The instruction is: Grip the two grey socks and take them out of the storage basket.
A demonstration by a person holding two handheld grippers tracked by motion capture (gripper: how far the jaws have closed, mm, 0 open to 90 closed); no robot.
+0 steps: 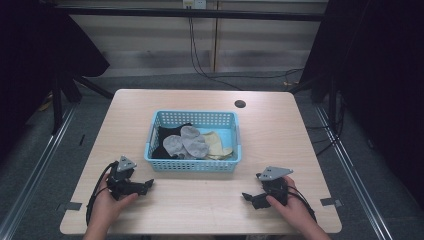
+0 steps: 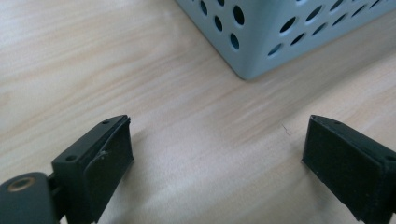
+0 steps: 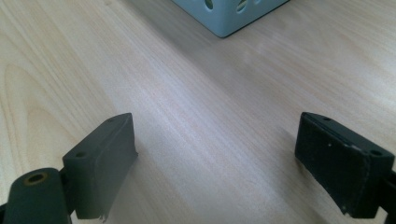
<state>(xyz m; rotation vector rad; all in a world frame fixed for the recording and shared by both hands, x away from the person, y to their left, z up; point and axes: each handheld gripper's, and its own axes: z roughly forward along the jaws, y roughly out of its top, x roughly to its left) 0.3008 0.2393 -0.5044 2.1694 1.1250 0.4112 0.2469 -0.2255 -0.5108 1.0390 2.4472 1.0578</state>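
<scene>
A light blue perforated basket point(image 1: 155, 160) stands at the middle of the wooden table point(image 1: 280, 135). Inside lie two grey socks point(image 1: 187, 142), a black garment point(image 1: 165, 136) at the left and a cream-coloured cloth point(image 1: 216, 144) at the right. My left gripper point(image 1: 147, 185) rests on the table near the basket's front left corner, held by a hand, open and empty. My right gripper point(image 1: 247, 197) sits at the front right, also open with nothing between its jaws. In the left gripper view the basket corner point(image 2: 252, 56) lies just ahead of the left gripper point(image 2: 217, 154). The basket corner point(image 3: 224, 21) shows far ahead of the right gripper point(image 3: 215, 158).
A round cable hole point(image 1: 240, 104) sits at the table's back right. Cables point(image 1: 200, 60) hang along the wall behind. Dark curtains stand at both sides. Bare wood lies between the two grippers point(image 1: 200, 195).
</scene>
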